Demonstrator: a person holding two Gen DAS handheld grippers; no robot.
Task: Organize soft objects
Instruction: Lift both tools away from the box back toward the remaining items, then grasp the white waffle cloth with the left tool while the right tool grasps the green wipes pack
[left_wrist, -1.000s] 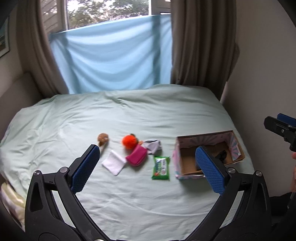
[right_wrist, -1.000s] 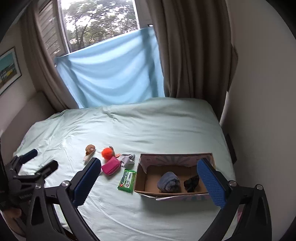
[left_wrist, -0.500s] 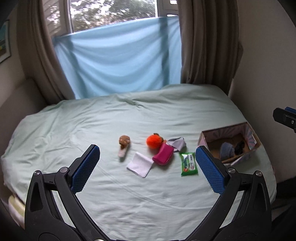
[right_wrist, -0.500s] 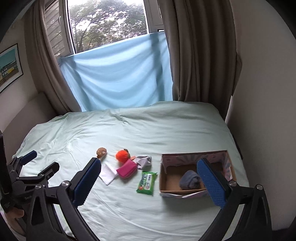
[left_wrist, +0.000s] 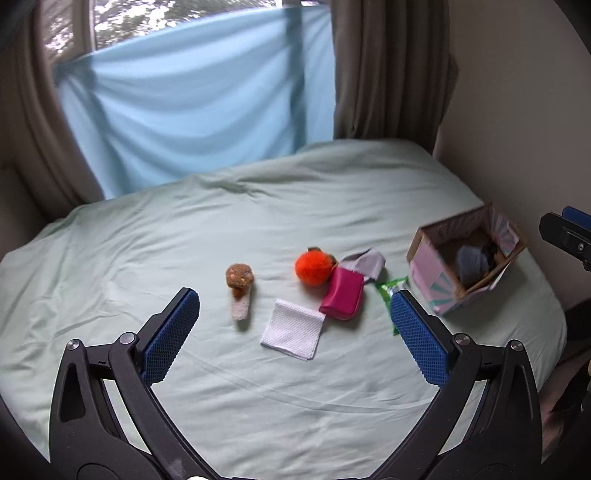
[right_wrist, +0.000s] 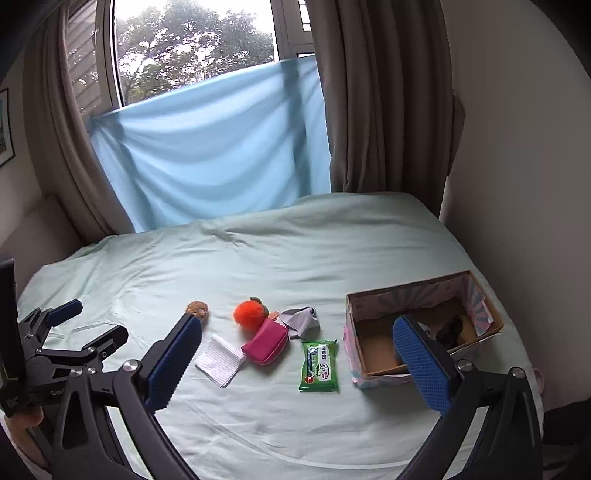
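Observation:
Several soft items lie together mid-bed: a brown mushroom plush (left_wrist: 239, 284) (right_wrist: 198, 309), an orange plush ball (left_wrist: 313, 267) (right_wrist: 250, 314), a pink pouch (left_wrist: 341, 297) (right_wrist: 265, 345), a folded white cloth (left_wrist: 293, 328) (right_wrist: 220, 360), a grey cloth (left_wrist: 364, 262) (right_wrist: 301, 321) and a green wipes pack (right_wrist: 319, 365). To their right an open cardboard box (left_wrist: 428, 273) (right_wrist: 406, 295) holds a grey-blue roll (left_wrist: 471, 262) and a dark item (right_wrist: 450, 328). My left gripper (left_wrist: 293, 297) hovers open above the white cloth. My right gripper (right_wrist: 295, 321) is open too, well short of the items.
The bed (right_wrist: 295, 251) wears a pale green sheet, and its right edge runs close to the wall beside the box. A blue sheet (right_wrist: 207, 147) and brown curtains hang over the window behind. The left gripper body (right_wrist: 70, 332) shows at the right wrist view's left edge.
Both views have swung left, so the box and items sit further right in frame. The left gripper has come closer to the item cluster. Both stay open and nothing has been picked up.

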